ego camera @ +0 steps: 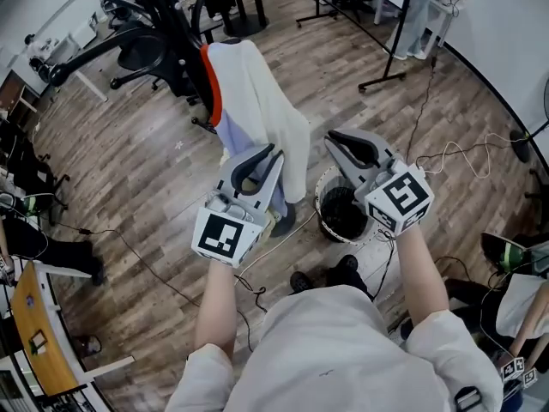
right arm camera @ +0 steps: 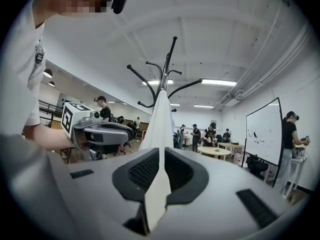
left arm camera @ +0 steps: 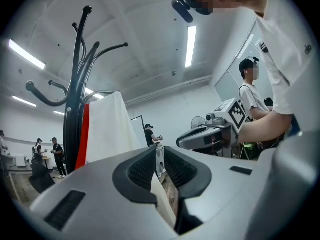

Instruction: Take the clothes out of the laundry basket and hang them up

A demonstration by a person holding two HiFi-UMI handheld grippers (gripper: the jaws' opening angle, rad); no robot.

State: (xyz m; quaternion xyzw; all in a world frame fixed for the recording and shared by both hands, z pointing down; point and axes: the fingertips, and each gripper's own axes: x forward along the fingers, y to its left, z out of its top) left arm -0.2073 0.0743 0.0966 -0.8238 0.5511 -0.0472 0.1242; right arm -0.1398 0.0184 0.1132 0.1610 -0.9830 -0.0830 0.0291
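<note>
A white garment with a red stripe hangs on the black coat rack, over a lavender piece. The laundry basket, round and white-rimmed, stands on the floor to the right of the rack's foot. My left gripper is raised just in front of the garment's lower edge, and its jaws stand a narrow gap apart with nothing between them. My right gripper hovers above the basket, just right of the garment, and only a thin slit shows between its pads, which hold nothing. The garment shows straight ahead in the right gripper view.
Cables trail across the wooden floor around the basket. Black office chairs stand behind the rack. A whiteboard stand is at the back right, where a person stands. Several people and tables show in the background.
</note>
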